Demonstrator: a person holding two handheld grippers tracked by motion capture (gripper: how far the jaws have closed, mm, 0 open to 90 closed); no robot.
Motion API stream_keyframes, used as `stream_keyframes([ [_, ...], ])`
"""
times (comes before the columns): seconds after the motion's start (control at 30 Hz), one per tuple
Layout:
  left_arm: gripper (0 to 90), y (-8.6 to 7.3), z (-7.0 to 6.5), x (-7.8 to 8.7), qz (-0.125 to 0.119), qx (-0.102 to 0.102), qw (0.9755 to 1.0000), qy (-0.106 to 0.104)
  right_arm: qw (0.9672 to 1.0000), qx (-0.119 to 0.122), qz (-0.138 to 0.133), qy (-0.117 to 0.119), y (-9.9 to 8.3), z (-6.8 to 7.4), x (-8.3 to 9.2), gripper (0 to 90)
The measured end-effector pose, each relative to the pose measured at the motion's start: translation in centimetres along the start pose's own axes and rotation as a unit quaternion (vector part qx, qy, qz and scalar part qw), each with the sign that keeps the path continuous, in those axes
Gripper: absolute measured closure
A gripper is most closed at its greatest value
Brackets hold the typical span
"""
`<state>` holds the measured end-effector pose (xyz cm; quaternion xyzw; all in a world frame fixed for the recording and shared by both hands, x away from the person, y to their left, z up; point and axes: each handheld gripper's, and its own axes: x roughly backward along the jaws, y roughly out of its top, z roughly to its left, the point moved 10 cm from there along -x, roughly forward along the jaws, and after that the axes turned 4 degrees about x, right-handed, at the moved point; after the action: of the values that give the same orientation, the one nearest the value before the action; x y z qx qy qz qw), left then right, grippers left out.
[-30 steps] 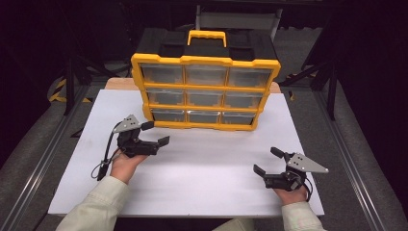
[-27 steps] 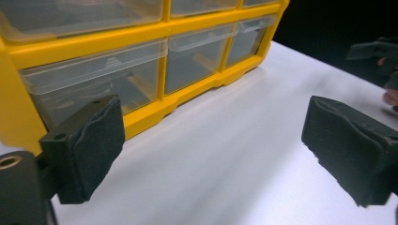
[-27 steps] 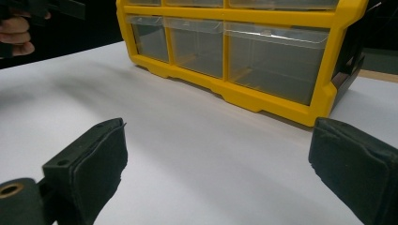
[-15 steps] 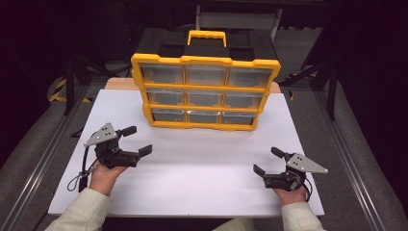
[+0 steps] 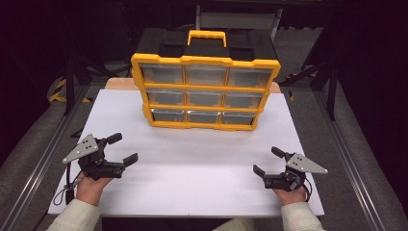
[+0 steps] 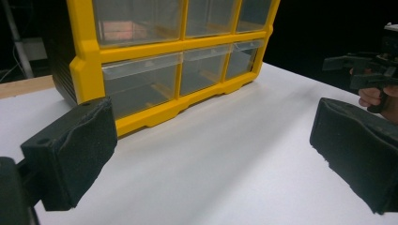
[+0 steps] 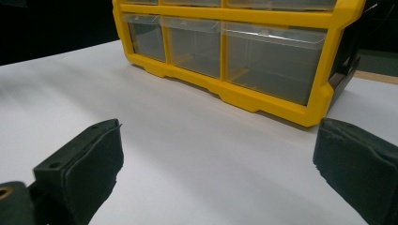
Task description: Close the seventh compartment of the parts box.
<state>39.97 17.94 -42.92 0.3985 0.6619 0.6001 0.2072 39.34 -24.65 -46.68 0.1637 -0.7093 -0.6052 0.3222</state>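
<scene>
While both hands rest near the front edge of the white table (image 5: 202,163), a yellow drawer box (image 5: 206,91) stands upright at the far middle of it. The box has a black top with a yellow handle (image 5: 207,36) and nine clear drawers in three rows of three. All the drawers look pushed in. What lies inside them is too dim to tell. The left gripper (image 5: 120,149) sits at the near left side of the table, held by the left hand (image 5: 91,185). Its two black jaws are spread wide with nothing between them, and they point toward the box. A thin black cable (image 5: 67,185) hangs from it by the table edge. The right gripper (image 5: 269,161) sits at the near right side, held by the right hand (image 5: 288,195). Its jaws are spread wide too and hold nothing. Both grippers are well apart from the box and from each other. In the left gripper view, the box's bottom left corner is close ahead, and the right gripper shows farther off at the right edge.
</scene>
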Motion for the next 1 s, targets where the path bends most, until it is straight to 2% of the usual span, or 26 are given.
stream_keyframes([
  [0.17, 1.5, -0.8, 0.5, 1.2, -0.013, -0.001, 0.9999, 0.005, 1.0, 0.006, -0.005, 0.001, 0.1, 0.1, 0.0, 1.2],
  [0.33, 1.5, -1.5, 0.9, 2.0, -0.022, -0.024, 0.9995, 0.007, 0.9997, 0.02, -0.008, 0.008, 0.2, 0.2, -0.1, 0.1],
  [0.53, 1.1, -2.7, 2.0, 2.0, -0.028, -0.013, 0.9994, 0.012, 0.9996, 0.022, -0.01, 0.013, 0.1, 0.3, -0.2, 0.1],
  [0.7, 1.7, -4.2, 1.9, 1.5, -0.01, -0.003, 0.9999, 0.003, 0.9995, 0.023, -0.012, 0.017, 0.1, 0.3, -0.3, 0.1],
  [0.77, 1.7, -4.7, 2.0, 1.3, -0.01, 0.008, 0.9999, 0.006, 0.9995, 0.022, -0.012, 0.019, 0.1, 0.3, -0.3, 0.1],
  [0.93, 1.4, -4.9, 2.7, 1.4, -0.023, 0.033, 0.9991, 0.012, 0.9996, 0.019, -0.01, 0.019, 0.0, 0.2, -0.3, 0.0],
  [1.0, 1.4, -5.0, 2.9, 1.4, -0.024, 0.035, 0.999, 0.015, 0.9996, 0.016, -0.009, 0.021, -0.1, 0.3, -0.4, 0.0],
])
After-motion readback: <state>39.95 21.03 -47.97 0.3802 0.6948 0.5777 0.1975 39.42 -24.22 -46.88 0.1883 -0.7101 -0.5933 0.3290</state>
